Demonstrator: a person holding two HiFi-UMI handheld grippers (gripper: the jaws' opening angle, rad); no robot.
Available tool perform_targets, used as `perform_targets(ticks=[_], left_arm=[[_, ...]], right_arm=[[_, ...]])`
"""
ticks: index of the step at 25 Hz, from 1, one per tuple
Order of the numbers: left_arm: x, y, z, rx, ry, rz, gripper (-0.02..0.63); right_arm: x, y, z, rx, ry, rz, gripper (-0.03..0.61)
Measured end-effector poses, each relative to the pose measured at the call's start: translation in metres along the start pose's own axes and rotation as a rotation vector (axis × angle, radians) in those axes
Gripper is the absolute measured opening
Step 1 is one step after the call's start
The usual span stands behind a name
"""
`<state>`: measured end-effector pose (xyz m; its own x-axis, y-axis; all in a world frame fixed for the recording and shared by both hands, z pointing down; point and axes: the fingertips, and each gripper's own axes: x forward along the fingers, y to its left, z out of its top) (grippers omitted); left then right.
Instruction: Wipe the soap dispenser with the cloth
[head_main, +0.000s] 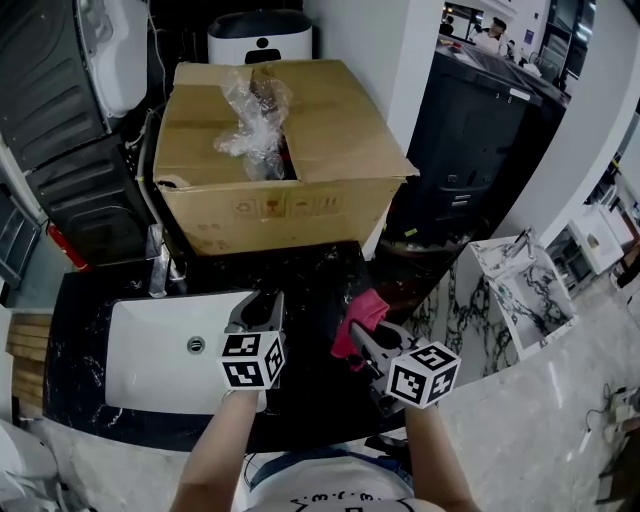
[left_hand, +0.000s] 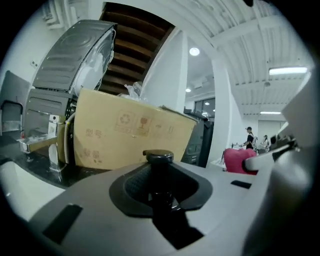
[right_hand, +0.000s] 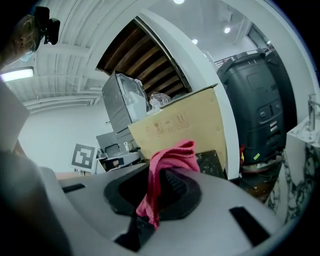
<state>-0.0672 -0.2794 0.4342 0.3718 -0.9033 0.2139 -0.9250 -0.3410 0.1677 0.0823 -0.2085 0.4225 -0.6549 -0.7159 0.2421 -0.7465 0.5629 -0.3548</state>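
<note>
My left gripper (head_main: 258, 308) is over the right rim of the sink, shut on a small black soap dispenser (head_main: 264, 298). In the left gripper view the dispenser (left_hand: 159, 167) stands upright between the jaws, its round cap on top. A pink-red cloth (head_main: 362, 314) is bunched in my right gripper (head_main: 358, 338), which is shut on it just right of the left one, over the black counter. The right gripper view shows the cloth (right_hand: 167, 167) sticking up out of the jaws. Cloth and dispenser are a short way apart, not touching.
A white sink (head_main: 150, 340) with a chrome faucet (head_main: 160, 265) is set in the black counter (head_main: 320, 270). A large cardboard box (head_main: 280, 190) with crumpled plastic wrap (head_main: 255, 120) stands behind. A marble stand (head_main: 500, 300) is at the right, with a black appliance (head_main: 470, 150) beyond it.
</note>
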Motion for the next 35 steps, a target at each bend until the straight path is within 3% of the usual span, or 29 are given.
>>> perform_targets(ticks=[7,14,18,23,24,25,26,28,35], left_arm=[[-0.007,-0.024,-0.019,0.119,0.029,0.013,0.098],[-0.017,-0.035,-0.027,0.168,0.031,-0.064,0.100],[-0.033,-0.032,-0.026,0.103,0.007,-0.017,0.236],[-0.068,-0.025,-0.032,0.074,-0.019,0.105,0.255],[-0.077,-0.022,-0.032,0.065,-0.035,0.140,0.213],[-0.087,-0.019,-0.030,0.047,-0.057,0.173,0.092],[-0.096,-0.017,-0.028,0.022,-0.081,0.195,0.014],[-0.110,-0.014,-0.024,-0.011,-0.116,0.207,0.014],[-0.145,-0.013,0.002,0.044,-0.176,0.214,0.014]], right_arm=[[-0.002,-0.005,-0.003,0.020,0.002,0.005,0.052],[-0.004,-0.006,-0.015,0.066,0.024,0.059,0.052],[-0.006,-0.009,-0.020,0.077,0.044,0.096,0.052],[-0.013,-0.014,-0.012,0.081,0.020,0.126,0.054],[-0.014,-0.015,-0.009,0.065,0.010,0.126,0.052],[-0.015,-0.015,-0.007,0.043,0.003,0.124,0.052],[-0.015,-0.014,-0.005,0.015,0.000,0.123,0.052],[-0.016,-0.010,-0.004,-0.047,0.007,0.126,0.052],[-0.031,0.018,-0.004,-0.146,-0.018,0.124,0.052]])
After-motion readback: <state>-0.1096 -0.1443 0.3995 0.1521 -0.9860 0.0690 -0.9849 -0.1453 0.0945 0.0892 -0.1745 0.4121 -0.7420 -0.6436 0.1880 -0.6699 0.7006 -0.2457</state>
